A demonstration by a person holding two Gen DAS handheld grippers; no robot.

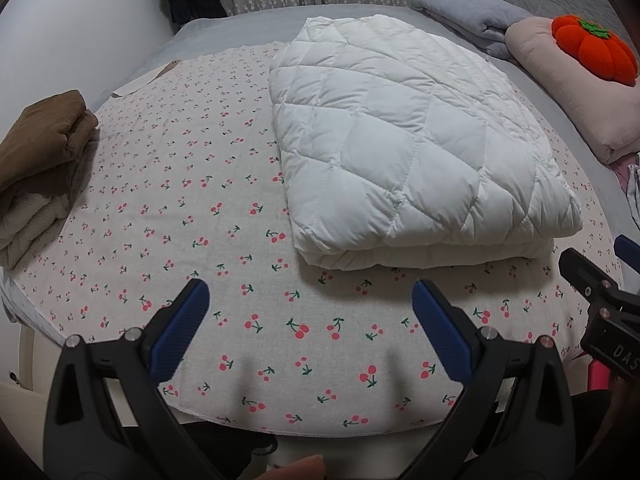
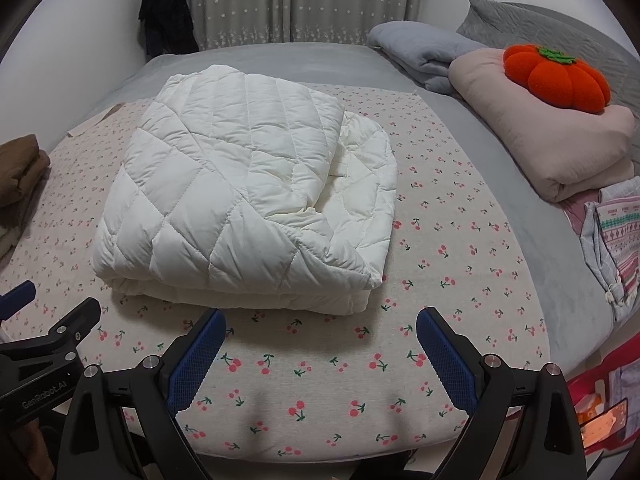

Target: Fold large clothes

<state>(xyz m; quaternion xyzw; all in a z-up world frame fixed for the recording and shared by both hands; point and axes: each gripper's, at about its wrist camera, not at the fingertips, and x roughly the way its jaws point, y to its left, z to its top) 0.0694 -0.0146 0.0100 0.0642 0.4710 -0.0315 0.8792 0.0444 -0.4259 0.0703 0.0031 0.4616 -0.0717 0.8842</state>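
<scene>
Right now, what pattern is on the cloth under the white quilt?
Small red cherries on pale cloth, clearest in the right wrist view.

1. A white quilted garment (image 1: 404, 144) (image 2: 240, 204), puffy and stitched in a diamond pattern, lies folded into a thick rectangular bundle of several stacked layers.
2. It rests flat on a cherry-print cloth (image 1: 200, 208) (image 2: 460, 272), toward that cloth's middle and far half, with a band of bare cloth along its near edge.
3. In the right wrist view the top layer does not cover the one beneath: a lower layer sticks out on the bundle's right side, and the top layer's right edge is rumpled and creased there.
4. In the left wrist view the near edge shows rounded folds stacked one on another, and the top surface looks smooth and even.
</scene>
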